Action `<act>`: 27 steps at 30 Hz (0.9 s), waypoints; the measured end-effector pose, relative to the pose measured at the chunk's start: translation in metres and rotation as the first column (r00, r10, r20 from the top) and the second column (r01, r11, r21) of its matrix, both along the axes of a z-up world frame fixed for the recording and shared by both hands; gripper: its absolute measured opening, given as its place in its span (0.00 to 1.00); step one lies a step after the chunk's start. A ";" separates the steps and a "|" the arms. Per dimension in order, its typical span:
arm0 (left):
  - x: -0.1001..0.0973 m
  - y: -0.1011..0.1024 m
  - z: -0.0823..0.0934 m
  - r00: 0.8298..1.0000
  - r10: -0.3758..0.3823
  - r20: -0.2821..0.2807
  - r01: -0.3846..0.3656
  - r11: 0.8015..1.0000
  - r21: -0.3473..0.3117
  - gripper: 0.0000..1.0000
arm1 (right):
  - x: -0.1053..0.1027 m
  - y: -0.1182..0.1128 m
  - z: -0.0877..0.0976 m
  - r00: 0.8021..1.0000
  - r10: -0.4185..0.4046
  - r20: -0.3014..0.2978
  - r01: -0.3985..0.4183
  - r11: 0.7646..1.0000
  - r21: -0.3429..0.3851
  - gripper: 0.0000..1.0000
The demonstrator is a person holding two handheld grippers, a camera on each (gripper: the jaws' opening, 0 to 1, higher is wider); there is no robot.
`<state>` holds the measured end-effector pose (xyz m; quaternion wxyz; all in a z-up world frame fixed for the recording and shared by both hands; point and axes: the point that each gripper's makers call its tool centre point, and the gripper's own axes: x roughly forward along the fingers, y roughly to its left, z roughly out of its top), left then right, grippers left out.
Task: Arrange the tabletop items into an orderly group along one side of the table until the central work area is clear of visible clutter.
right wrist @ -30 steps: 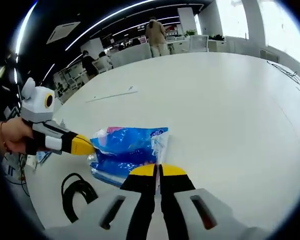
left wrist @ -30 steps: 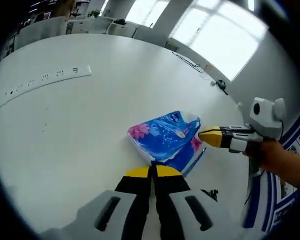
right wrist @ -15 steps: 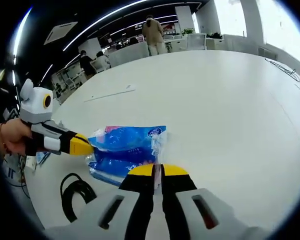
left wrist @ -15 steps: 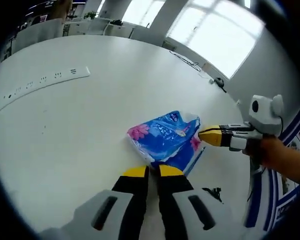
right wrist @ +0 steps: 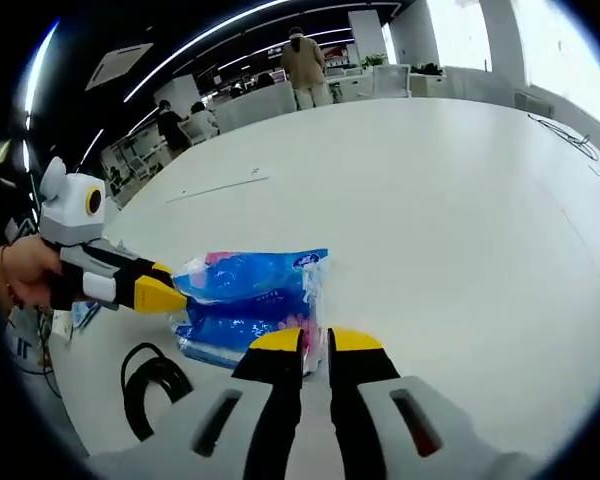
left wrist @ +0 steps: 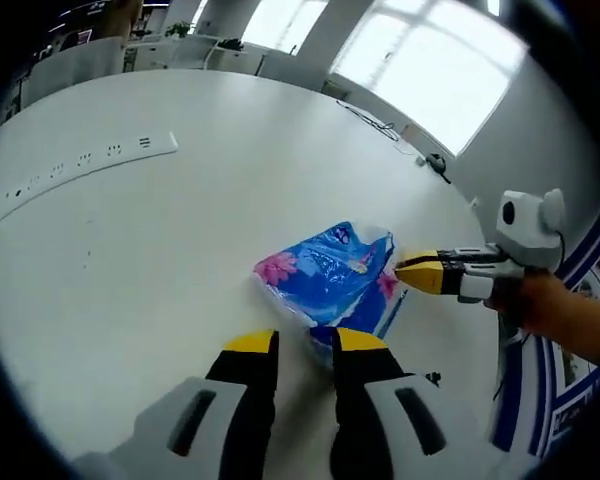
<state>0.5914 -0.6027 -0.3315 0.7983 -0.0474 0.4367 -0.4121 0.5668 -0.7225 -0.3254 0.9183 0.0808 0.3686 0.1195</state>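
Both grippers have let go since 1 s ago: jaws were pressed together, now a gap shows. Left gripper (left wrist: 305, 345) is spread w/ a clear gap; right gripper (right wrist: 315, 342) is parted a bit. Blue tissue pack (left wrist: 330, 280) lies on the white table (left wrist: 160, 250) btw. them, near the edge. Black cable (right wrist: 150, 385) sits beside it.
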 end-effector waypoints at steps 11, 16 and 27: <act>0.000 0.001 0.007 1.000 0.001 0.009 -0.001 1.000 -0.008 0.24 | 0.000 -0.001 0.005 1.000 -0.003 0.012 0.003 1.000 0.000 0.14; -0.001 0.003 0.010 1.000 0.001 0.015 -0.001 1.000 -0.008 0.26 | -0.002 -0.002 0.007 1.000 -0.004 0.017 0.004 1.000 -0.008 0.16; -0.002 0.007 0.020 0.999 -0.001 0.034 0.001 1.000 -0.004 0.32 | -0.004 -0.003 0.016 0.999 -0.012 0.034 0.012 1.000 -0.009 0.19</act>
